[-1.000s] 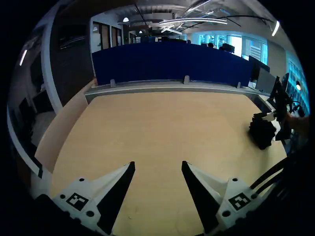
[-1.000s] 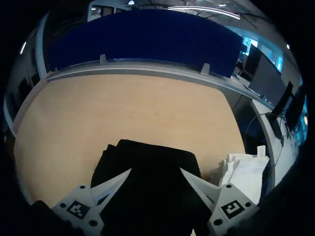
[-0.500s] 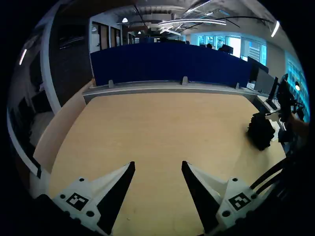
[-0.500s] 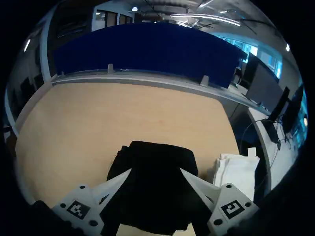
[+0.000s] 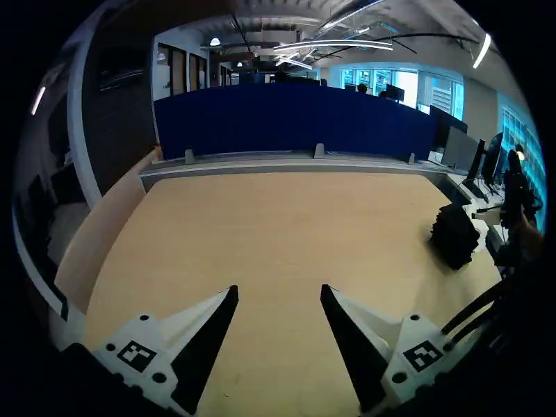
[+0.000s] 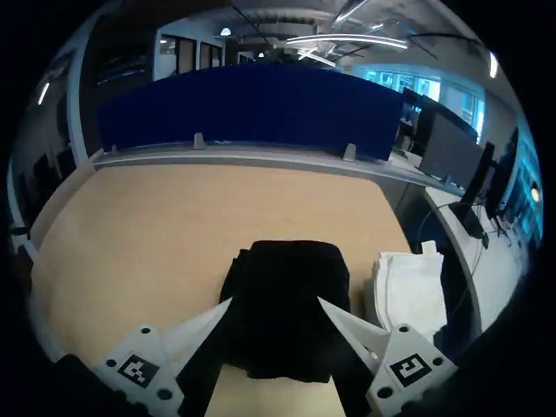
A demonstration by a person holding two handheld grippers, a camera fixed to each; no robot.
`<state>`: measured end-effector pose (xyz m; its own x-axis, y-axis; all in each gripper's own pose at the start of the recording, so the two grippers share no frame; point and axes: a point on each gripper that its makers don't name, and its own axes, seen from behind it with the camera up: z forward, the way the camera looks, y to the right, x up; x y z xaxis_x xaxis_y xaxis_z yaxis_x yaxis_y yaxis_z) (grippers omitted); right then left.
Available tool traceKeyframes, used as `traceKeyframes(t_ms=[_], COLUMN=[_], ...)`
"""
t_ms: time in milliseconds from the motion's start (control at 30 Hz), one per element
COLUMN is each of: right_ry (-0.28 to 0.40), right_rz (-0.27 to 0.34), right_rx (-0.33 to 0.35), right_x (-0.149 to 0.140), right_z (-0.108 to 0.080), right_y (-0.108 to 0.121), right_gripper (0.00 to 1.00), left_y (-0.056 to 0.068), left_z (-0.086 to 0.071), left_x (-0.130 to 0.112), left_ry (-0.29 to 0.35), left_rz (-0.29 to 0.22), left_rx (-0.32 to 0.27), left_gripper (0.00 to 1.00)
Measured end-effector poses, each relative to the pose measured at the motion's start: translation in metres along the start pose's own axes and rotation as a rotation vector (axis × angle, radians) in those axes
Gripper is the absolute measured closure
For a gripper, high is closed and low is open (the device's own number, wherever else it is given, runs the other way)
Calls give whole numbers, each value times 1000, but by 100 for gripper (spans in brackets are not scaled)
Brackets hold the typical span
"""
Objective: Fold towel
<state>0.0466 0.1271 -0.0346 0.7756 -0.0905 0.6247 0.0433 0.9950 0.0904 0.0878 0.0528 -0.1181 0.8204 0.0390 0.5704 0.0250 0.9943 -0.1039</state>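
A folded black towel [image 6: 292,313] lies in a neat stack on the wooden table [image 6: 174,222]. My right gripper [image 6: 276,303] is open, its fingers spread over the towel's near half without pressing on it. In the left gripper view the same black towel [image 5: 454,236] sits near the table's right edge, with the right gripper and the hand holding it [image 5: 516,208] just beyond. My left gripper [image 5: 278,288] stands open over the bare table [image 5: 278,222], nothing between its fingers.
A folded white towel stack [image 6: 410,288] lies right of the black towel, at the table's right edge. A blue partition [image 5: 292,125] and a grey rail run along the far edge. Monitors [image 6: 452,149] and cables stand on the neighbouring desk to the right.
My right gripper has drawn back from the black towel, which now lies farther ahead with its near edge showing. The left gripper has barely shifted.
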Motion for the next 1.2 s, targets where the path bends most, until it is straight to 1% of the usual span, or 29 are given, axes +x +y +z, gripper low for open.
traceKeyframes(t_ms=[167, 300, 433, 500, 600, 633, 767, 833, 967, 1100, 1200], right_ry=[81, 167, 274, 329, 387, 396, 414, 420, 441, 453, 457], right_rz=[48, 82, 110, 130, 165, 173, 192, 196, 202, 201, 198], right_rx=[-10, -19, -44, -60, -71, -68, -59, -65, -70, -66, -72], right_x=[9, 22, 41, 51, 60, 61, 63, 65, 71, 74, 76], right_z=[-23, -39, -58, -68, -79, -80, -85, -88, -92, -94, -96], right_y=[-17, -28, -30, -31, -34, -36, -43, -42, -43, -47, -48], right_gripper=[25, 25, 24, 22, 20, 19, 5, 0, 0, 0, 0], left_y=[0, -1, -1, -1, -1, -1, -1, 0, 1, 4, 3], left_z=[2, 3, 3, 4, 5, 5, 6, 5, 3, 0, -3], left_x=[4, 8, 14, 16, 18, 20, 25, 30, 41, 53, 63], left_ry=[17, 31, 49, 56, 65, 69, 90, 108, 153, 202, 241], left_rz=[0, -4, -17, -24, -34, -35, -33, -31, -34, -48, -55], left_rx=[-13, -20, -30, -34, -38, -39, -45, -49, -56, -66, -63], left_gripper=[13, 13, 12, 13, 12, 13, 13, 13, 13, 12, 12])
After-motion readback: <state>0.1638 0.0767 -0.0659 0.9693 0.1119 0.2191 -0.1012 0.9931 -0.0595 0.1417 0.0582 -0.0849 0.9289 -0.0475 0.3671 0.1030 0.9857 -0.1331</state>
